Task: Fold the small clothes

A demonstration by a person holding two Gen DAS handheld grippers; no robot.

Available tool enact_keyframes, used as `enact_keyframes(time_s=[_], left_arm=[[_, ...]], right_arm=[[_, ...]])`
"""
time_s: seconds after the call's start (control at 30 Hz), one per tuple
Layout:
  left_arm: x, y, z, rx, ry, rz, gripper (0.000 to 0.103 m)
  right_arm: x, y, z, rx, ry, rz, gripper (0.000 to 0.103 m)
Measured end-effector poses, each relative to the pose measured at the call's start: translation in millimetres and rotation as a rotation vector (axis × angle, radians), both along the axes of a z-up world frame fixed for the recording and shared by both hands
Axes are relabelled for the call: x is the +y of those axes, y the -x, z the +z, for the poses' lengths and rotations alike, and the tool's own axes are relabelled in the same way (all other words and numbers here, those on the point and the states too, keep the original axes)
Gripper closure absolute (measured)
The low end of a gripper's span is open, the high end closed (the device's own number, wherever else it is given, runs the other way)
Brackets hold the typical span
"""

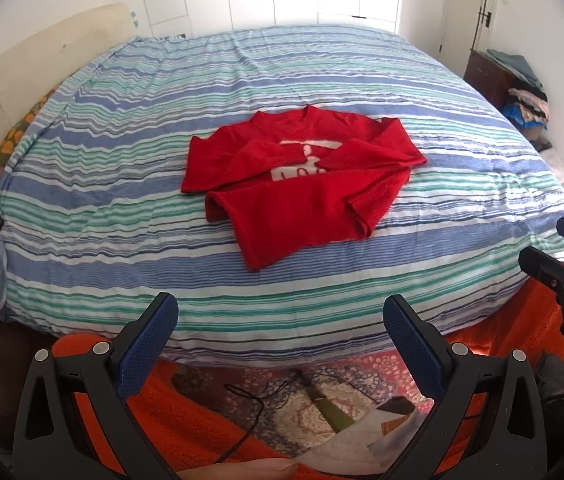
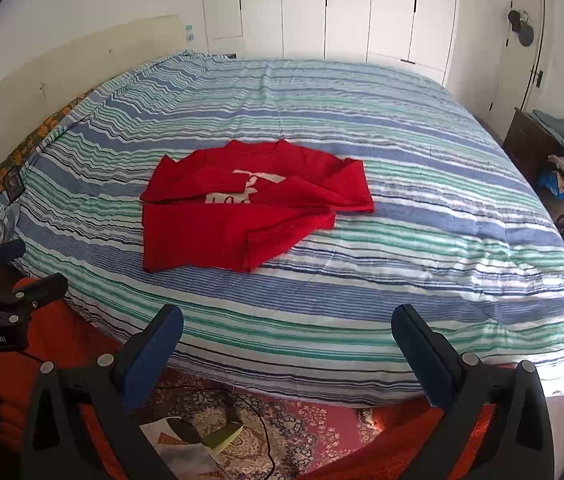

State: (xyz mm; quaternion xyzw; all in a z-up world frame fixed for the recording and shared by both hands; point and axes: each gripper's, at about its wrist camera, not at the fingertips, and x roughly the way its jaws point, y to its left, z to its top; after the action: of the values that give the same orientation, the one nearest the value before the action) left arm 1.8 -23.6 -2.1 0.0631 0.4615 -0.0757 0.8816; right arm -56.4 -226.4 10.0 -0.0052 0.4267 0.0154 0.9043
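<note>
A small red sweater (image 1: pixel 302 184) with a white print lies on the striped bed cover (image 1: pixel 122 184), both sleeves folded across its chest. It also shows in the right wrist view (image 2: pixel 250 208). My left gripper (image 1: pixel 280 316) is open and empty, held back over the bed's near edge, well short of the sweater. My right gripper (image 2: pixel 288 328) is open and empty too, also back at the near edge. Each gripper shows at the side of the other's view: the right one (image 1: pixel 558 256), the left one (image 2: pixel 22 272).
A patterned rug (image 2: pixel 302 432) with a cable and small items lies on the floor below the bed edge. A dark dresser (image 2: pixel 530 148) piled with clothes stands at the right. White wardrobe doors (image 2: pixel 346 12) are behind the bed, a headboard (image 2: pixel 62 68) at the left.
</note>
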Motion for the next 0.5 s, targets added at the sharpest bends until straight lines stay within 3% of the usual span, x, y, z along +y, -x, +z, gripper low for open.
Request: enact_keyframes(time_s=[0.4,0.5], left_arm=[[15.7,5.7,12.1,-0.048,-0.008,0.072,0.001],[12.4,0.1,6.8,-0.023,-0.006,0.061,0.001]], right_arm=[[3.6,13.1,19.2,-0.107,0.011,0.027,0.0],[3.1,11.6,10.9,-0.065,0.023,0.037,0.0]])
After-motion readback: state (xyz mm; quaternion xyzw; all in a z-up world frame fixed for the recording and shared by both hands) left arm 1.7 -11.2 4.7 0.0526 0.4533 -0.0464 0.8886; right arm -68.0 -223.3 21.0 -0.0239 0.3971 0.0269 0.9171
